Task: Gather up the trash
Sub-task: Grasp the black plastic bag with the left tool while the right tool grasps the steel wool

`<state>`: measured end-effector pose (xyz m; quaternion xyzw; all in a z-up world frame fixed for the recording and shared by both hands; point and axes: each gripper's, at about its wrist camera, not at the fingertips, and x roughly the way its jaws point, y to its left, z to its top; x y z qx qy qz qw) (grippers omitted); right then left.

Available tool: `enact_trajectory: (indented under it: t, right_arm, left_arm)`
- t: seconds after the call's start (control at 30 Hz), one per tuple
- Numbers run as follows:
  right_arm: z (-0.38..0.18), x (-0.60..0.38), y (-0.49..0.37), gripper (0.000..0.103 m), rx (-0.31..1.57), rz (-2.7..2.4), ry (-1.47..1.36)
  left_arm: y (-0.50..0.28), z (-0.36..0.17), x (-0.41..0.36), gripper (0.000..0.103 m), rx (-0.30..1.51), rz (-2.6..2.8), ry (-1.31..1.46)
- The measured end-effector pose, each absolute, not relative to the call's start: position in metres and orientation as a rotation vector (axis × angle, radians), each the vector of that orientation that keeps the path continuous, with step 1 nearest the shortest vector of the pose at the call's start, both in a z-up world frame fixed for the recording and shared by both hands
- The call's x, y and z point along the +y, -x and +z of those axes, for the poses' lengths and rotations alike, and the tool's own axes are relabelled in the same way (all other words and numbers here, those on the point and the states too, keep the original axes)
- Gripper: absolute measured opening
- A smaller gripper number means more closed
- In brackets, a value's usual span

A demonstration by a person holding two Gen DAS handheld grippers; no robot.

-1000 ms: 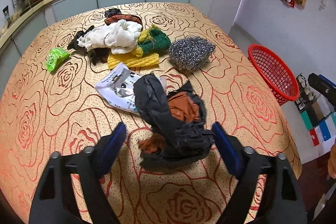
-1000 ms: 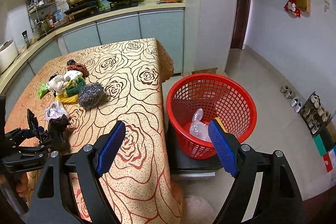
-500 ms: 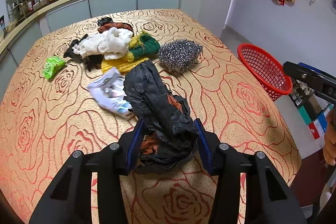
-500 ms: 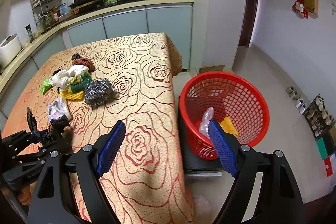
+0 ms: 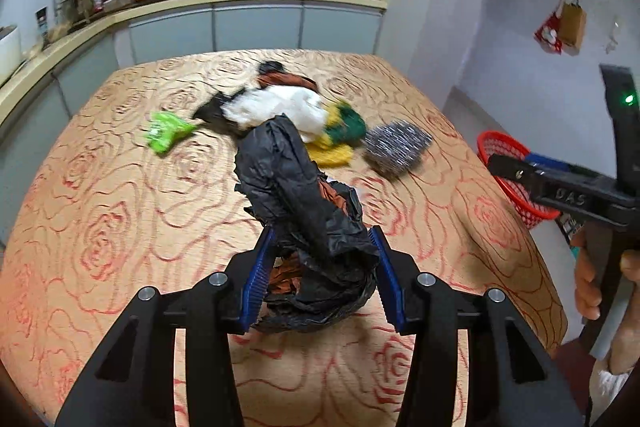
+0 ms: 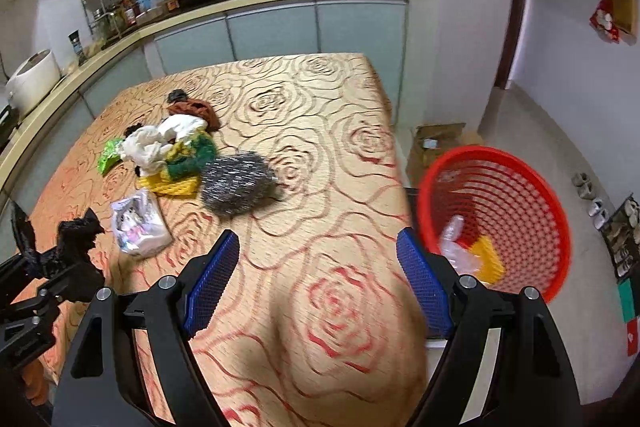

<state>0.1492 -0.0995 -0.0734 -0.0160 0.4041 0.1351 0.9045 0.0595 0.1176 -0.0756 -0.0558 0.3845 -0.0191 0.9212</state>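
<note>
Right wrist: rose-patterned tablecloth [image 6: 320, 115], kitchen counter [image 6: 248, 1], red basket [image 6: 520, 171] beside.

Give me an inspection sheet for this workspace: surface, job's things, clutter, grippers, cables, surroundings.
Surface: table under a gold rose-pattern cloth.
Job's things: black bag, with orange material showing inside, in the left gripper; red basket beside the table, on its right in the right view, already holds a clear bag and something yellow.
Clutter: steel scourer, white rag, yellow-green cloths, green wrapper, printed packet, brown-black item.
Grippers: left gripper has just closed on the black bag; right gripper open, empty, over the table edge.
Cables: nothing seen.
Surroundings: kitchen counter with pans; shoes on the floor.
</note>
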Motion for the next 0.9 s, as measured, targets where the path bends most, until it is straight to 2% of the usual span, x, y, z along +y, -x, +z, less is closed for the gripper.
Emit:
enact_trajectory:
  t: [0.33, 0.77, 0.83, 0.87, 0.9]
  right_arm:
    - [-0.095, -0.046, -0.191, 0.078, 0.874, 0.324, 0.048]
    - [-0.12, -0.023, -0.227, 0.078, 0.923, 0.324, 0.07]
    - [-0.121, -0.022, -0.226, 0.069, 0.914, 0.318, 0.084]
    - [-0.122, -0.021, -0.226, 0.059, 0.92, 0.329, 0.087]
    - [-0.123, -0.02, -0.226, 0.056, 0.922, 0.337, 0.085]
  left_arm:
    - [-0.058, -0.066, 0.153, 0.046, 0.75, 0.061, 0.136]
    - [-0.061, -0.068, 0.171, 0.046, 0.754, 0.121, 0.142]
    - [-0.062, -0.069, 0.173, 0.046, 0.757, 0.124, 0.143]
    - [-0.063, -0.069, 0.174, 0.046, 0.758, 0.126, 0.144]
    - [-0.063, -0.069, 0.174, 0.046, 0.758, 0.128, 0.144]
